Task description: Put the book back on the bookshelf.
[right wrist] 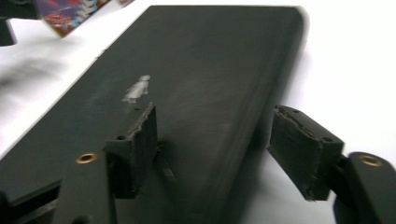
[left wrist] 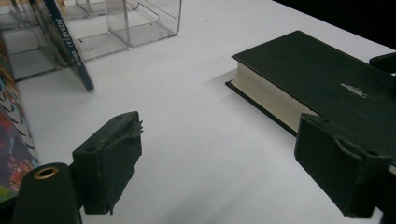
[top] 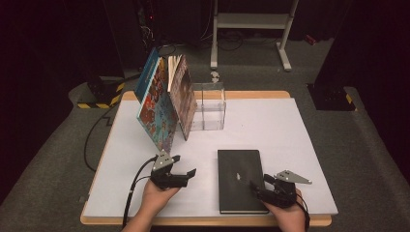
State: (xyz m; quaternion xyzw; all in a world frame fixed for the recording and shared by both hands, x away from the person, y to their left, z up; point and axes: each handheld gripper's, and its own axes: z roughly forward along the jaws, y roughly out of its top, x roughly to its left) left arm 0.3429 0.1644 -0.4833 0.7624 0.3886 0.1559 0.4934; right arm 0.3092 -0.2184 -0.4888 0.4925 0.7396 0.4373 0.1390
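Right now the white table (top: 290, 125) carries everything: a clear plastic rack (top: 209, 106) at the far side with several colourful books (top: 162, 99) leaning against it, and a black book (top: 240, 180) lying flat near the front edge, right of centre. At that book's right front corner sits the right gripper (top: 258, 186), one jaw resting on the cover and the other hanging off the book's right side, not pressing on it. Left of the book, the left gripper (top: 183, 164) hovers low over bare table, jaws spread wide with nothing between them.
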